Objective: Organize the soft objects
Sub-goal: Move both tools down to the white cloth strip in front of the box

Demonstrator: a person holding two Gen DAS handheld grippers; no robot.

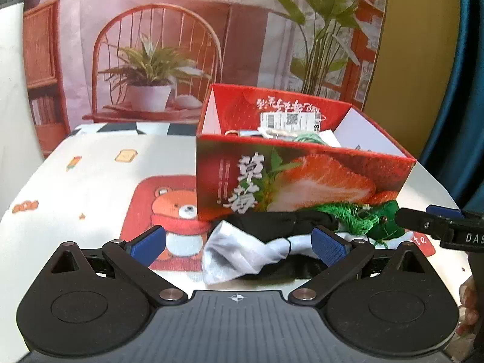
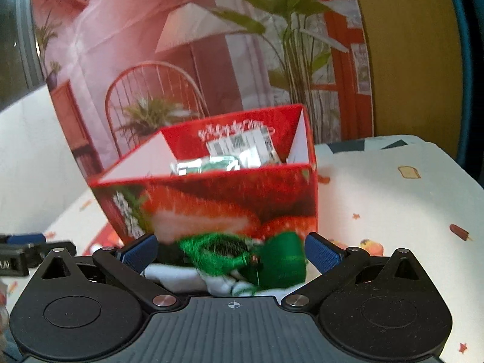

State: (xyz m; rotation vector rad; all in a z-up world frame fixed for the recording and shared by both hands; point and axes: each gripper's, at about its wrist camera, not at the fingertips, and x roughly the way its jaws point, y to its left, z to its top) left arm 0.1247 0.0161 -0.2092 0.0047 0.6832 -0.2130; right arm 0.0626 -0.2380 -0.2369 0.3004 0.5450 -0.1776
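A red strawberry-printed box stands open on the table and holds packets and a green item. In front of it lies a pile of soft things: a pale grey cloth, a black cloth and a green tasselled plush. My left gripper is open, its blue pads either side of the grey cloth. My right gripper is open around the green plush, which lies on white fabric before the box. The right gripper's tip shows at the left wrist view's right edge.
The tablecloth has a bear print and small food motifs. A printed backdrop of a chair and plants hangs behind the table. A person's hand shows at the right edge. The table's right side lies beyond the box.
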